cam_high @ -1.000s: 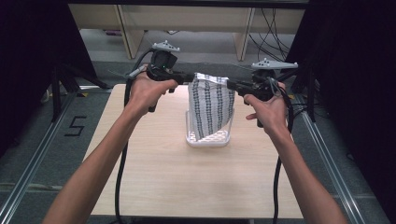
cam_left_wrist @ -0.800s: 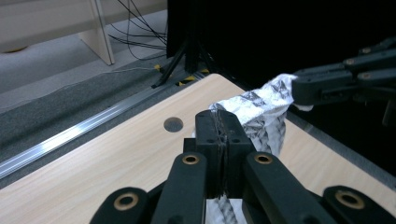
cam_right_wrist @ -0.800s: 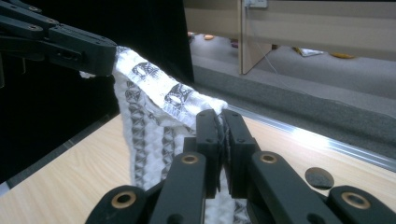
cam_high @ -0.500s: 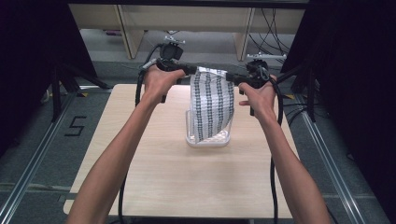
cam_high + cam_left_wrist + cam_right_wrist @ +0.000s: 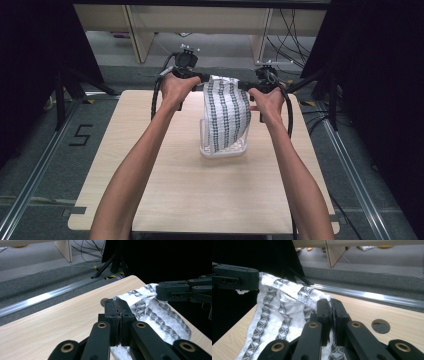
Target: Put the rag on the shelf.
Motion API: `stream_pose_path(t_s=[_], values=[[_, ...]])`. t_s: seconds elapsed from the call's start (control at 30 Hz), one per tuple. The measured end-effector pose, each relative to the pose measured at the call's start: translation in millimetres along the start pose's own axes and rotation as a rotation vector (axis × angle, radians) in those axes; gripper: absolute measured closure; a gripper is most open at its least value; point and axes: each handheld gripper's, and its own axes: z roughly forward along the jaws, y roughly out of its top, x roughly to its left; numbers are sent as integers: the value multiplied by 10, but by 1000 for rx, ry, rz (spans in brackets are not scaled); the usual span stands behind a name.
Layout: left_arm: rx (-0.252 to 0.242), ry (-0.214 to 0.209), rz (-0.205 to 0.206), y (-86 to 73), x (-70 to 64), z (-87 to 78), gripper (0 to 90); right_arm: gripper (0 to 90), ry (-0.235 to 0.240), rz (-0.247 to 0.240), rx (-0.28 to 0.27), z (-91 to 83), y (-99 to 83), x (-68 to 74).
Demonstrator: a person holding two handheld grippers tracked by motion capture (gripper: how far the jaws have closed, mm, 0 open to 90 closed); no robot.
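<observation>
both tools, left tool and right tool, are clamping the patterned cloth shut-jawed, lifting it higher above the clear container than before.

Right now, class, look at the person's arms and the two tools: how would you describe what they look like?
Both forearms are bare, no sleeves showing. Each hand carries a black gripper, the left gripper and the right gripper, built of jointed links with brass-coloured pivot pins and flat black fingers. A black cable trails from each.
</observation>
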Motion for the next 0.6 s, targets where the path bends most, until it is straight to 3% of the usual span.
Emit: stream_pose_path(t_s=[0.1,0.13,0.17,0.2,0.23,0.27,0.3,0.33,0.4,0.43,0.47,0.5,0.6], values=[[9,6,-17,-57,50,53,878,841,-5,8,15,32,-11,-11],[18,4,-21,-79,67,69,877,812,-7,6,21,46,-15,-10],[31,4,-26,-117,91,98,870,724,-12,21,45,69,-27,-4],[31,4,-26,-117,91,98,864,724,-12,21,45,69,-27,-4],[51,-10,-32,-151,115,121,864,687,-15,59,55,77,-36,19],[89,-23,-46,-182,129,148,772,621,-27,46,81,104,-48,4],[89,-23,-46,-182,129,148,708,621,-27,46,81,104,-48,4],[104,-11,-54,-203,143,161,708,608,-33,43,83,111,-51,1],[88,30,-82,-205,168,148,528,584,-20,45,79,103,-64,-7],[88,30,-82,-205,168,148,481,584,-20,45,79,103,-64,-7],[94,52,-110,-193,181,123,429,564,-21,35,75,83,-69,-13],[94,52,-110,-193,181,123,405,561,-11,56,77,77,-76,0],[94,49,-109,-191,183,66,378,555,-7,25,72,36,-78,-26]])
